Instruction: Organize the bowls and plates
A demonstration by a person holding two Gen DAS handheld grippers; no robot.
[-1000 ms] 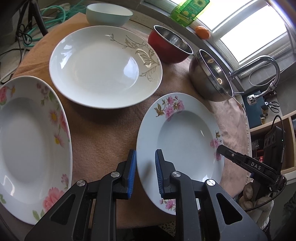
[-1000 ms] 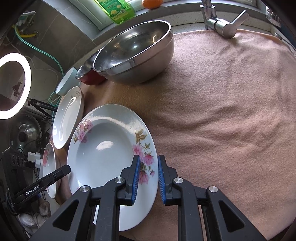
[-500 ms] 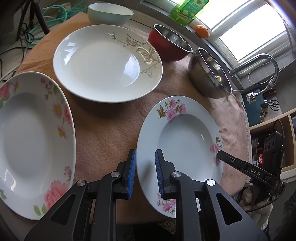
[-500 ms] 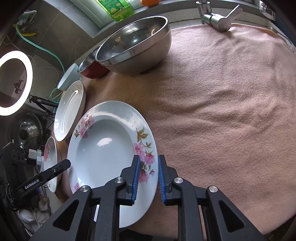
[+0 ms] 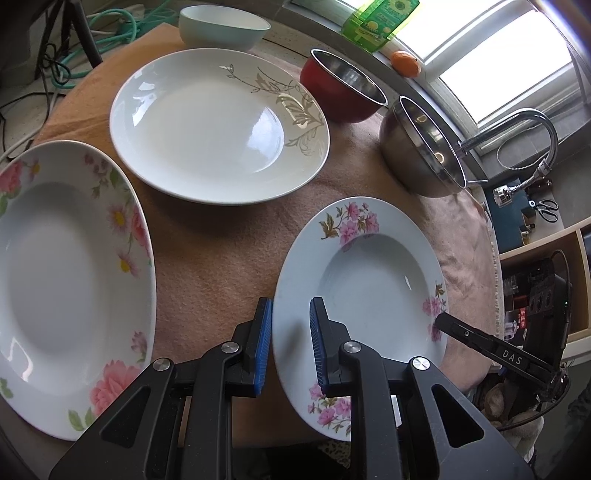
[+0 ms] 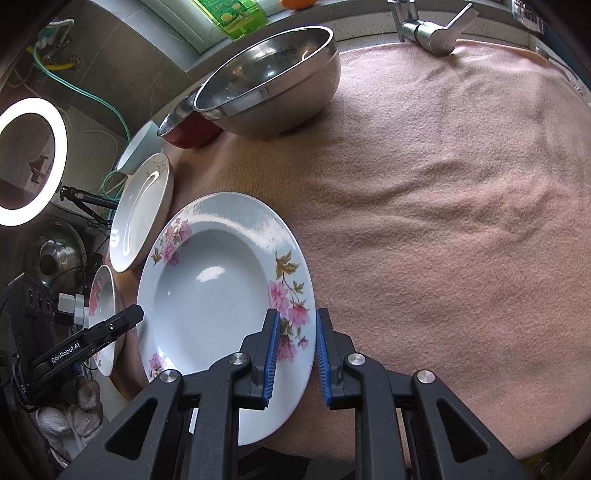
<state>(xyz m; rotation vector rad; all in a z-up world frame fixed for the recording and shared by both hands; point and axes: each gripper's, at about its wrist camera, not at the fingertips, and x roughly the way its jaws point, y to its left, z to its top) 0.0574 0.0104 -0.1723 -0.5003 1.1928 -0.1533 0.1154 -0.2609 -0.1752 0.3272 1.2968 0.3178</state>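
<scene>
A small pale plate with pink flowers (image 5: 369,288) is held over the pink cloth by both grippers. My left gripper (image 5: 290,347) is shut on its left rim. My right gripper (image 6: 295,354) is shut on the opposite rim, over the flower print, and its black finger shows at the plate's far side (image 5: 439,319). In the right wrist view the same plate (image 6: 210,295) has the left gripper's finger (image 6: 136,314) at its left edge. A large floral plate (image 5: 66,280) and a white plate with gold leaves (image 5: 207,129) lie to the left.
At the back stand a pale blue bowl (image 5: 221,27), a red bowl with a steel inside (image 5: 340,92) and a large steel bowl (image 5: 417,147). A faucet (image 5: 517,125), a green bottle (image 5: 376,22) and an orange (image 5: 406,62) line the window side. Bare cloth (image 6: 443,221) spreads to the right.
The flowered plate keeps its place between both pairs of jaws, while the table and the other dishes drift slightly in both views. Both grips are unchanged.
</scene>
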